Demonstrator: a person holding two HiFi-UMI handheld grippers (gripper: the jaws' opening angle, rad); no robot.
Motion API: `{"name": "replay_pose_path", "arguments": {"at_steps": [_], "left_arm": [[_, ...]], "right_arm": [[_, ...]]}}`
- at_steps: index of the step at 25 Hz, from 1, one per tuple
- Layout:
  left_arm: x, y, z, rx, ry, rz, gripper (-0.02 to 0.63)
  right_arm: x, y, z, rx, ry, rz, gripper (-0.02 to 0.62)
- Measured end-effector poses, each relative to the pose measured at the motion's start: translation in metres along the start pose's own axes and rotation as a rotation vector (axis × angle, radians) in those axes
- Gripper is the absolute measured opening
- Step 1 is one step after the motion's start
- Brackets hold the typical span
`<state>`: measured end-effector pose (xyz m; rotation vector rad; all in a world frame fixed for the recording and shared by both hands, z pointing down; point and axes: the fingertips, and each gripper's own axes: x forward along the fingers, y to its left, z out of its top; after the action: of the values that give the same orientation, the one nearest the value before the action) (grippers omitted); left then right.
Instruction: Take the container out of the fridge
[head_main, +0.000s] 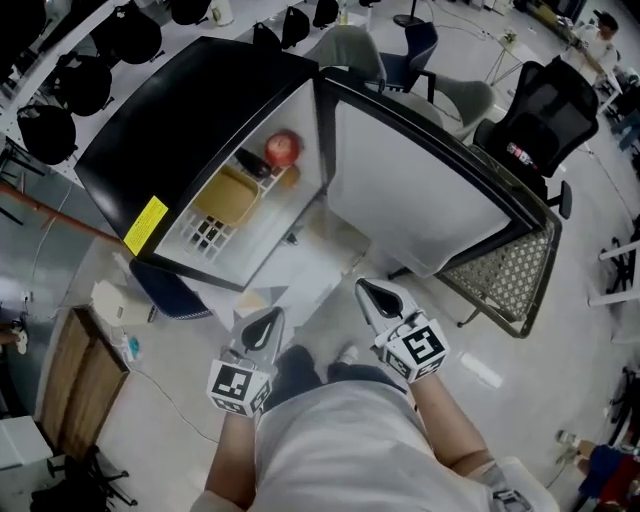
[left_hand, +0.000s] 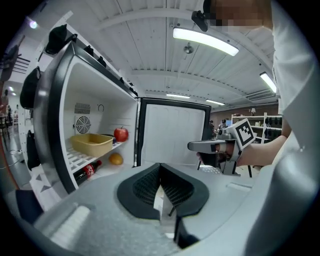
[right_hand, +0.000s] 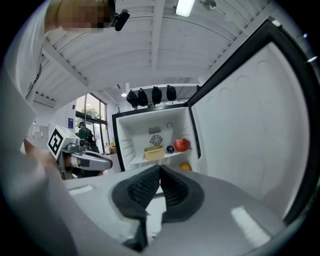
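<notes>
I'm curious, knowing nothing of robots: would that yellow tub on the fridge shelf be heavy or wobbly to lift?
Probably light: the yellow tub looks open-topped and empty from above. Its even walls suggest stiff plastic, not floppy. Low and wide, flat on the wire shelf, it seems unlikely to tip, though smooth sides might slip.

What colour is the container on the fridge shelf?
Yellow; the container shows best in the left gripper view.

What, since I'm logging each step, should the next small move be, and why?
Probably open the left tool and ease it toward the yellow container on the wire shelf. The fridge door already stands open, and this tool and the right tool are both shut and empty, short of the fridge.
</notes>
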<state>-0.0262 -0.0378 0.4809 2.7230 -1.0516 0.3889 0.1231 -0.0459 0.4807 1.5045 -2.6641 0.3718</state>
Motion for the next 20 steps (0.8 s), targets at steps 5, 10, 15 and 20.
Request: {"name": "replay_pose_path", "arguments": {"at_steps": [5, 10, 15, 20], "left_arm": [[-0.013, 0.029, 0.0, -0.025, -0.01, 0.037, 0.008], [-0.025, 0.062, -0.001, -0.037, -0.024, 0.049, 0.008], [-0.036, 0.09, -0.002, -0.061, -0.046, 0.08, 0.008], [-0.045, 0.108, -0.005, -0.077, -0.065, 0.088, 0.008]], "right_arm": [[0.04, 0.016, 0.012, -0.055, 0.019, 0.066, 0.003], [0.081, 0.029, 0.018, -0.096, 0.042, 0.1, 0.003], [0.119, 0.043, 0.031, -0.156, 0.06, 0.149, 0.003], [0.154, 0.059, 0.04, -0.219, 0.074, 0.197, 0.003]]}}
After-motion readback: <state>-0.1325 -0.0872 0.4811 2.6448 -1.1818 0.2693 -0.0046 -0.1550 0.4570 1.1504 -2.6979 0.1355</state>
